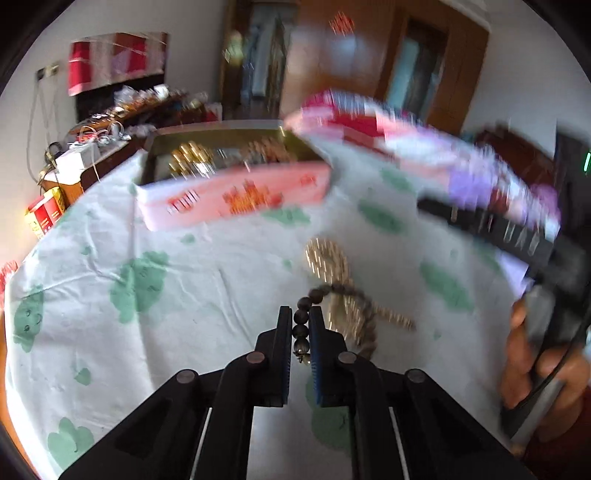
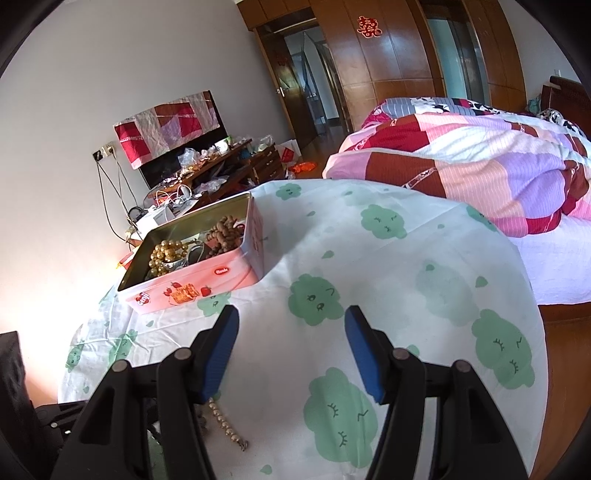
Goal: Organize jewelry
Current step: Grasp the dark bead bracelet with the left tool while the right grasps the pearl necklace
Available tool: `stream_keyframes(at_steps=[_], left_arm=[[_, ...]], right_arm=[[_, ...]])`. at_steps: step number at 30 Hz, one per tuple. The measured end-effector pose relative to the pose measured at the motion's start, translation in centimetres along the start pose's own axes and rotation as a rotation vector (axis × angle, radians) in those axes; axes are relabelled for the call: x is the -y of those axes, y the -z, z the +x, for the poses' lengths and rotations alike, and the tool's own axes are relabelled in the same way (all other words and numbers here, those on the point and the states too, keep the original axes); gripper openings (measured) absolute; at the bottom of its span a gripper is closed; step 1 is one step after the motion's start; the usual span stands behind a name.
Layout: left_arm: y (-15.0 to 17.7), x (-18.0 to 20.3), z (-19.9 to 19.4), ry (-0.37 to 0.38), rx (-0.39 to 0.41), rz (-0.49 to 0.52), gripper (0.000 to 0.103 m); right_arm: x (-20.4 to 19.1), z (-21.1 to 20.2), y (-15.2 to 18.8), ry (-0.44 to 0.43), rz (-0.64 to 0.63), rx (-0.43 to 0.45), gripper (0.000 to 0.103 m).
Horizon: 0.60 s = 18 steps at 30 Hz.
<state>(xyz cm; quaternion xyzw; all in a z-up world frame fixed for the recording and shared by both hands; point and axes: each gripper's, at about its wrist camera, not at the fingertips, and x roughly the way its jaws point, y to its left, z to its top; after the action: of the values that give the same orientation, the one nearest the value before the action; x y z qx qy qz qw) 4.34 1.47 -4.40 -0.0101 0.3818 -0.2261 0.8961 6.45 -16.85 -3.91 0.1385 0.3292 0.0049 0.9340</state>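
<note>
Left claw (image 1: 300, 321) clamped on bead string (image 1: 301, 332); right claw (image 2: 291, 347) apart above counter (image 2: 424, 258); tin (image 2: 199, 258) and bed (image 2: 480, 162) beyond.

Left black two-finger tool (image 1: 300, 325) — blue pads clamped nearly together; right black two-finger tool (image 2: 291, 321) spread wide, holding nothing.

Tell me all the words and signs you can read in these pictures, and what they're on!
"囍", a red paper sign, on the wooden wardrobe door.
Red oval logo on the pink tin: white letters, too small to read.
Red heart logo at the tin's left corner: white letters, blurred, can't be read.
Left wrist view: the tin's print and the red sign are smeared by motion, unreadable.
</note>
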Motion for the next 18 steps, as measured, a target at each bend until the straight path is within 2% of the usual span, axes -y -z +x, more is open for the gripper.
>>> stream_keyframes(at_steps=[4, 9, 15, 16, 18], left_arm=[[-0.8, -2.3, -1.8, 0.008, 0.095, -0.106, 0.008], [-0.8, -3.7, -1.5, -0.025, 0.087, -0.149, 0.008], [-0.8, -4.7, -1.0, -0.021, 0.073, -0.198, 0.008], [-0.8, -4.7, -1.0, -0.025, 0.071, -0.200, 0.008], [-0.7, -4.7, -1.1, -0.029, 0.075, -0.199, 0.008]], right_arm=[[-0.5, 0.1, 0.1, -0.021, -0.026, -0.010, 0.063], [-2.1, 0.6, 0.4, -0.050, -0.085, -0.051, 0.063], [-4.0, 1.9, 1.3, -0.086, -0.136, -0.144, 0.063], [-4.6, 2.5, 1.6, -0.097, -0.151, -0.180, 0.062], [-5.9, 3.5, 2.3, -0.092, -0.203, -0.241, 0.051]])
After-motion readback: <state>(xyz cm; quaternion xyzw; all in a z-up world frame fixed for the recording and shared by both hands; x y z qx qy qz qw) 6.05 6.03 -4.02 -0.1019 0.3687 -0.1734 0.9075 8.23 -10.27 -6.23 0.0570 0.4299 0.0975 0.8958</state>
